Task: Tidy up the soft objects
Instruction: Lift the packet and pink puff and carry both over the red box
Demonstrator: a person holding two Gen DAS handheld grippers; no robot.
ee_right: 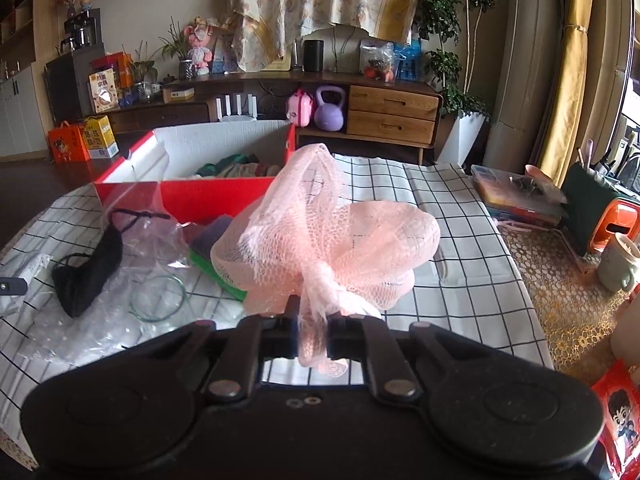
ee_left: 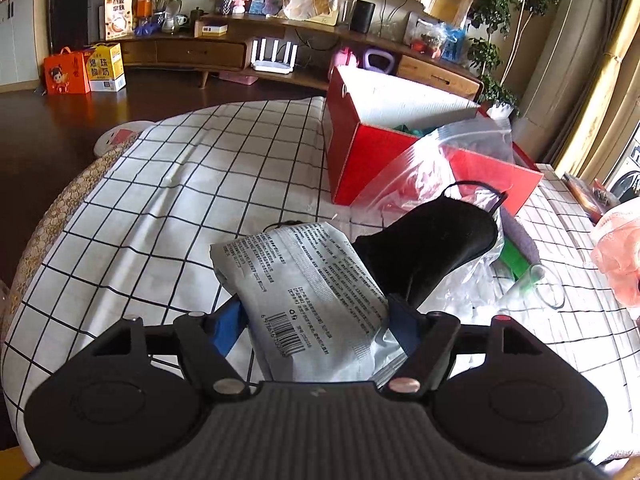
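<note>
Left wrist view: the left gripper (ee_left: 316, 320) has its fingers set wide and clamped on both sides of a grey printed packet (ee_left: 304, 300), which is held above the checked cloth of the worktop (ee_left: 160, 200). Just beyond the packet a black face mask (ee_left: 432, 248) lies on a crumpled clear plastic bag (ee_left: 452, 152), and behind them a red box (ee_left: 372, 152) with a white inner wall stands toward the far edge of the worktop, with folded cloth inside it. Right wrist view: the right gripper (ee_right: 314, 320) has its fingers drawn almost together, pinching the knotted neck of a pink mesh bath puff (ee_right: 332, 240), which is lifted clear of the cloth. To the left of the puff, near the box, a green-and-purple item (ee_right: 212, 256) sits beside a clear glass ring (ee_right: 160, 300) on the bag.
</note>
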